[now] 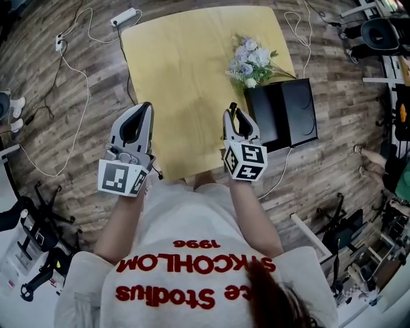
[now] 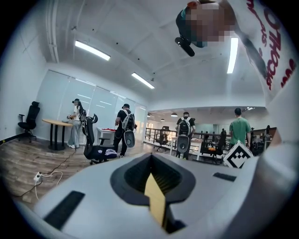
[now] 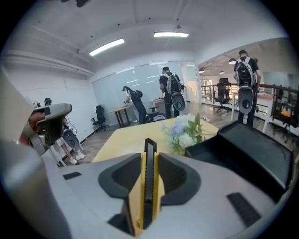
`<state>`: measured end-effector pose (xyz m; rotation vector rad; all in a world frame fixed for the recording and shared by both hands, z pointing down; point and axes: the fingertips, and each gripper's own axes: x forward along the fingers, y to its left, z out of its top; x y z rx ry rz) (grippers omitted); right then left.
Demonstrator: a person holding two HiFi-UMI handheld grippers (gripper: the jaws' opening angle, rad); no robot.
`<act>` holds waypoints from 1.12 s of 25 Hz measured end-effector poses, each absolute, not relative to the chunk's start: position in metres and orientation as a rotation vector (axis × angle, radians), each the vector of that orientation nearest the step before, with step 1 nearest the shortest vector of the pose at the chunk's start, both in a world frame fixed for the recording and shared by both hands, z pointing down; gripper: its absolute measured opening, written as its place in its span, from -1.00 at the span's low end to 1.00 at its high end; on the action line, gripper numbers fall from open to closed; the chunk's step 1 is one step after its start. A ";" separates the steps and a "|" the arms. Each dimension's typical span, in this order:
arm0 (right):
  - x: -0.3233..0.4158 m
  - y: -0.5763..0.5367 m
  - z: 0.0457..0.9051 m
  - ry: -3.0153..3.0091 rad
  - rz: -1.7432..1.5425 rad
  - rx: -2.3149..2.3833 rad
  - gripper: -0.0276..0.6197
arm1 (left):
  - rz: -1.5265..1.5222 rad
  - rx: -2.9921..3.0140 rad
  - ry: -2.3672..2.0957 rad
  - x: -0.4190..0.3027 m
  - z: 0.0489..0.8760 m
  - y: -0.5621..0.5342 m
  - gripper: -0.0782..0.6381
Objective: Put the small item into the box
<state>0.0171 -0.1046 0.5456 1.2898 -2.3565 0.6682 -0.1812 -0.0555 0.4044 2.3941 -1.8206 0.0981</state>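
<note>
A thin black item, flat like a cutter blade case, stands edge-on between the yellow pads of my right gripper, which is shut on it. In the head view the right gripper hangs over the near edge of the yellow table, just left of the open black box. The item's tip pokes out past the jaws. My left gripper hovers at the table's near left edge. Its jaws are shut with nothing between them.
A bunch of pale artificial flowers lies on the table right behind the box. Cables and a power strip trail over the wooden floor. Office chairs, desks and several people stand farther off in the room.
</note>
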 end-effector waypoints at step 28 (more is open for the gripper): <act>0.090 -0.129 0.380 -2.639 0.338 1.572 -0.55 | -0.053 2.584 -1.735 -0.134 0.348 -0.104 -0.76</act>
